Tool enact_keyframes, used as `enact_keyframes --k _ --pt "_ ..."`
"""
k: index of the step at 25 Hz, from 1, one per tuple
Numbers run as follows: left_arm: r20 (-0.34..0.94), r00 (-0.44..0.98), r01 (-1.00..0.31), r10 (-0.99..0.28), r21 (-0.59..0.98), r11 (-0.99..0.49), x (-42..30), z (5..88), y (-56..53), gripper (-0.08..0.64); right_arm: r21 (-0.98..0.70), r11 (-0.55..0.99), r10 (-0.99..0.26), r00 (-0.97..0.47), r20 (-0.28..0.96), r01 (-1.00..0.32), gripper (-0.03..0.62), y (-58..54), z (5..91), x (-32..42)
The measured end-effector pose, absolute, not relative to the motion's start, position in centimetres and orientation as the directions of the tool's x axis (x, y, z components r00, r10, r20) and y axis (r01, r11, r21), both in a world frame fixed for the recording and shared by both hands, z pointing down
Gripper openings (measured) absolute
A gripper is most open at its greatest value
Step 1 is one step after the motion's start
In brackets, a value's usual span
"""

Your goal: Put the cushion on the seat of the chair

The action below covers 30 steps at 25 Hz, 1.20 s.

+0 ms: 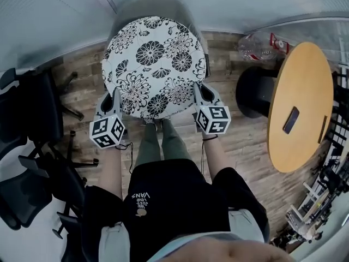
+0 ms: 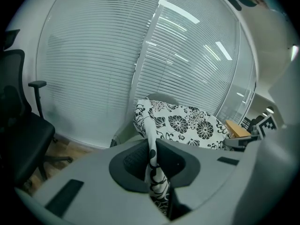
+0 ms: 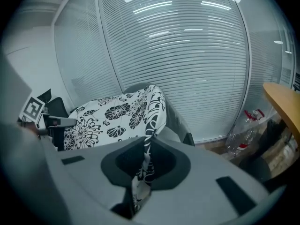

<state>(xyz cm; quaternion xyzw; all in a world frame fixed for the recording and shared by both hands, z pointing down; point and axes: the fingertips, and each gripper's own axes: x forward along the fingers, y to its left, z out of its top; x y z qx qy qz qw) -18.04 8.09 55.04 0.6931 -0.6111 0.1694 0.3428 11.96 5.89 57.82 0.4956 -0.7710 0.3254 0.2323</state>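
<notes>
okay, the seat itself is out of sight: from the head view the cushion (image 1: 155, 64) covers nearly all of the chair (image 1: 147, 7), and only a curved grey rim of its back peeks out beyond. whether the cushion's underside touches the seat or hangs just over it, can't tell. the cushion is round, soft fabric, white with bold black flower prints, and it sits between the two grippers, directly over the chair.

left hand-held gripper (image 1: 110, 101) has its tips tucked at the cushion's near left edge. its own view shows the jaws nearly together, pinching a thin fold of the printed cloth between the dark pads. right hand-held gripper (image 1: 202, 94), same story on the near right edge: jaws almost closed, a strip of fabric clamped between them.

behind the chair, pale horizontal blinds (image 3: 187, 55) fill the wall. wood-plank floor (image 1: 240, 141) underneath. off to the right, a round wooden desk (image 1: 302, 105) carries a dark flat device (image 1: 290, 120), too small to identify. a clear plastic bottle (image 3: 241, 130) with a red label sits on the floor by the wall, contents not readable. black office chairs (image 1: 27, 124) crowd the left, partly cut off by the frame edge.
</notes>
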Motion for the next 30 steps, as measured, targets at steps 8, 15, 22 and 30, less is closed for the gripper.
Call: enact_keyframes --k 8,15,22,30 --pt "0.668 0.191 -0.964 -0.719 0.266 -0.009 -18.3 57.2 8.1 0.046 -0.257 0.289 -0.6 -0.384 0.702 -0.922 0.035 6.0 60.0 12.0" --pt "0.681 0.19 -0.966 -0.707 0.259 -0.011 -18.5 58.8 8.0 0.046 -0.254 0.279 -0.583 -0.374 0.722 -0.926 0.035 6.2 61.8 12.0" --pt "0.705 0.19 -0.964 -0.684 0.265 0.005 -18.4 61.2 8.2 0.046 -0.254 0.271 -0.553 -0.366 0.748 -0.929 0.035 6.1 64.2 11.7" --pt "0.717 0.187 -0.964 -0.671 0.265 0.015 -18.3 59.5 8.1 0.046 -0.24 0.273 -0.535 -0.355 0.767 -0.931 0.035 6.0 62.3 11.7"
